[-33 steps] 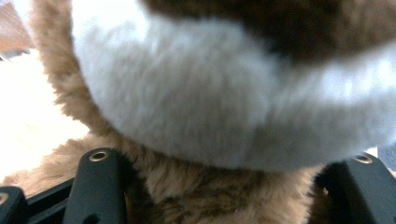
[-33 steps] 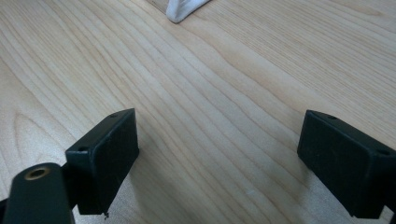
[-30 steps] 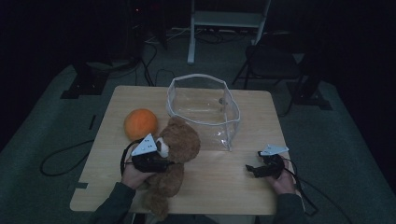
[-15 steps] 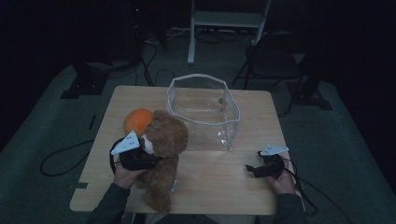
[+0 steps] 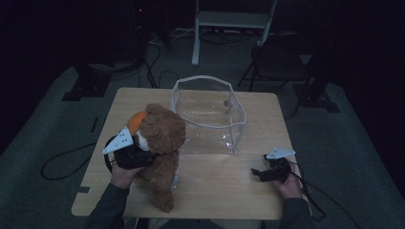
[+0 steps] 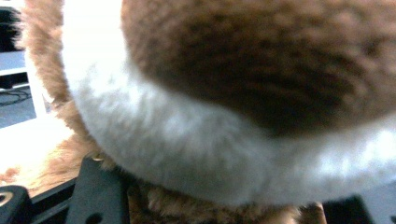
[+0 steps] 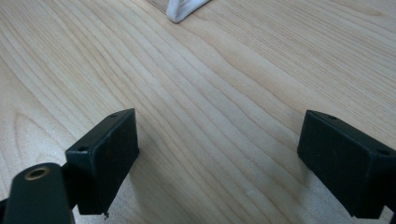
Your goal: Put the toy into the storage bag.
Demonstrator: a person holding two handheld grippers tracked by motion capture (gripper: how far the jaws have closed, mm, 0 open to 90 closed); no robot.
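We find the left gripper (image 5: 136, 155) clamped on a brown teddy bear (image 5: 160, 143), its jaws partly closed around the plush. The bear stands tilted just left of the clear plastic bin (image 5: 210, 114), its feet near the table's (image 5: 229, 191) front edge. An orange ball (image 5: 135, 121) sits behind the bear's head, on the side away from the bin. The right gripper (image 5: 260, 172) rests on the table in front of the bin's right corner, jaws wide apart, nothing between them.
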